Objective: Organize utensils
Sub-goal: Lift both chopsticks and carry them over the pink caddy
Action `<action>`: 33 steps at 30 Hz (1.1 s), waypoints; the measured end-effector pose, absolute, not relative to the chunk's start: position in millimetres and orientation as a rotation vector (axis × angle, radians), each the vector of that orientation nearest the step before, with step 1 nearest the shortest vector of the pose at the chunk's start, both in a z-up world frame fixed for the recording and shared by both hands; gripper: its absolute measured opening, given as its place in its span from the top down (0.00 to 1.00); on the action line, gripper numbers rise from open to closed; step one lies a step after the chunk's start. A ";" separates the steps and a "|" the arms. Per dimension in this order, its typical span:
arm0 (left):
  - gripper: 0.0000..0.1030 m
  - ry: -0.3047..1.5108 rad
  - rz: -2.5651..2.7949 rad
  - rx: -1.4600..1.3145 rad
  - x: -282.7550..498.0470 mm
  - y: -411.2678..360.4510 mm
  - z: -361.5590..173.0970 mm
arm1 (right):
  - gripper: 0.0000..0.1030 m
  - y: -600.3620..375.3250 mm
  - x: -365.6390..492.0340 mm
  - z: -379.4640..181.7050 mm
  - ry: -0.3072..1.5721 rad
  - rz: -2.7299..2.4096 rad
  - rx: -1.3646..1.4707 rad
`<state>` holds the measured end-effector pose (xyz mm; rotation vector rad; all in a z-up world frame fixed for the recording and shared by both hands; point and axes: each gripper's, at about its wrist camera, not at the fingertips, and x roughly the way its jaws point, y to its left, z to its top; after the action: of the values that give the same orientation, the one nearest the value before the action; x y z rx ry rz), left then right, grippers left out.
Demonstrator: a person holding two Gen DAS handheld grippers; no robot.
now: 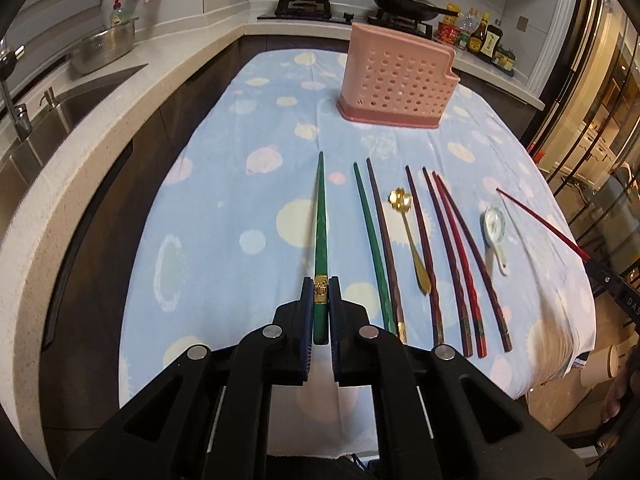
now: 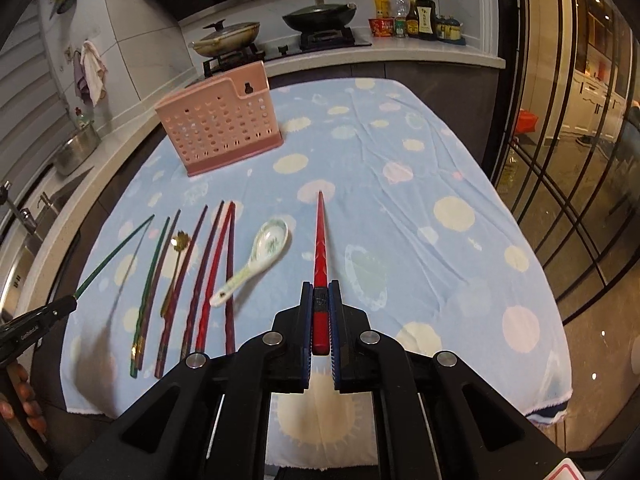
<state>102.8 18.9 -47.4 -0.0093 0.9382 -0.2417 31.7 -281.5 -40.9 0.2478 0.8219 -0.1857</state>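
Two chopsticks are off the desk at once, one in each claw. In the left wrist view, the left claw (image 1: 321,288) is closed on the thick, gold-banded end of a green chopstick (image 1: 320,216), whose tip points toward the pink holder (image 1: 394,84) at the far end of the blue spotted cloth (image 1: 224,200). To its right, the rest lie in a row on the cloth: a second green chopstick (image 1: 370,236), several dark brown and red ones, a gold spoon (image 1: 412,240) among them and a white ceramic spoon (image 1: 496,232) beyond. The holder's top opening faces away, so I cannot tell whether anything is inside; nothing shows through its holes.

In the right wrist view, the right claw (image 2: 321,292) grips a red chopstick (image 2: 320,240) by its butt, tip forward over bare cloth just right of the ceramic spoon. The holder stands well apart, ahead and to the left, and no utensil rises above its rim.

The risk I judge greatest: each stick is pinched only at one end, so it may pivot or slip while being tipped upright for the slot. Both claws heading for one narrow holder could also knock together, or nudge the light holder over.
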 end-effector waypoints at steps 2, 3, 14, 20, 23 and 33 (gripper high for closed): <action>0.93 0.908 -0.241 -0.008 113.3 17.2 -34.5 | 0.93 -282.9 42.9 -25.0 0.785 -0.180 0.230; 0.93 0.892 -0.241 -0.008 119.8 16.2 -28.1 | 0.93 -284.0 49.2 -17.5 0.768 -0.176 0.224; 0.93 0.720 -0.258 0.013 190.6 -6.2 44.8 | 0.93 -298.9 132.5 45.4 0.639 -0.118 0.230; 0.93 0.644 -0.262 0.014 224.1 -16.0 82.1 | 0.93 -297.4 168.9 76.2 0.584 -0.082 0.224; 0.93 0.604 -0.267 0.016 237.7 -22.2 103.8 | 0.93 -292.9 185.6 94.8 0.551 -0.062 0.207; 0.93 0.444 -0.289 0.005 274.3 -46.6 174.0 | 0.93 -292.4 237.7 145.4 0.428 -0.048 0.189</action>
<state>274.3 -46.6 174.0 0.0050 0.4436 -0.2894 237.7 -292.4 145.4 0.1892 0.4285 -0.0485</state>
